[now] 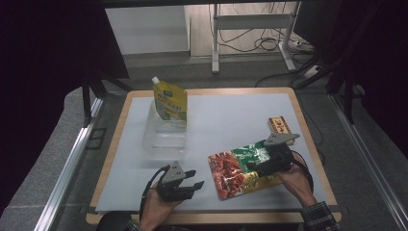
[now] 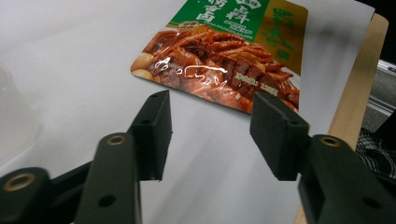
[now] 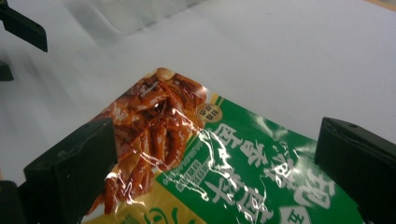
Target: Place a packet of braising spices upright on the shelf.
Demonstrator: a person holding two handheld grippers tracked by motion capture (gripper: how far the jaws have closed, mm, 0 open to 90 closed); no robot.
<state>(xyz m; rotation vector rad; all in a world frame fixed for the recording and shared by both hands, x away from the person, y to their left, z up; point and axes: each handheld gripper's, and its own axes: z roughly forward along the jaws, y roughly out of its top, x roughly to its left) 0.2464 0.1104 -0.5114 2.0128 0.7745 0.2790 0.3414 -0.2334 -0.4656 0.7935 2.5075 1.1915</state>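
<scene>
Two grippers were seen over one white mat (image 1: 231,120) covering the wooden table (image 1: 308,120), which filled the middle of the high view. Toward the upper left of that mat stood a clear plastic tub (image 1: 163,137) with a yellow spouted pouch (image 1: 170,102) upright at its far edge, and at the right edge lay a small brown box (image 1: 279,125).

Next in size, the snack packet (image 1: 240,168) was found flat on the mat at lower right of centre, its long axis running from its red end at lower left up to its green end at upper right. The right gripper (image 1: 260,167) was poised directly above the packet's right half and was judged much the nearer. Its jaws were spread wide to either side of the packet, with nothing seen to be clamped between them. The left gripper (image 1: 190,185) was held low at bottom centre, pointing rightward at the packet's red end, a strip of bare mat lying between. Its jaws were roughly half apart and empty.

From the left gripper view, that gap before the packet's (image 2: 224,56) near edge was made plain. From the right gripper view, the packet's (image 3: 224,158) glossy, wrinkled film and printed lettering were shown close below the jaws, but whether the pads touched it could not be told.
</scene>
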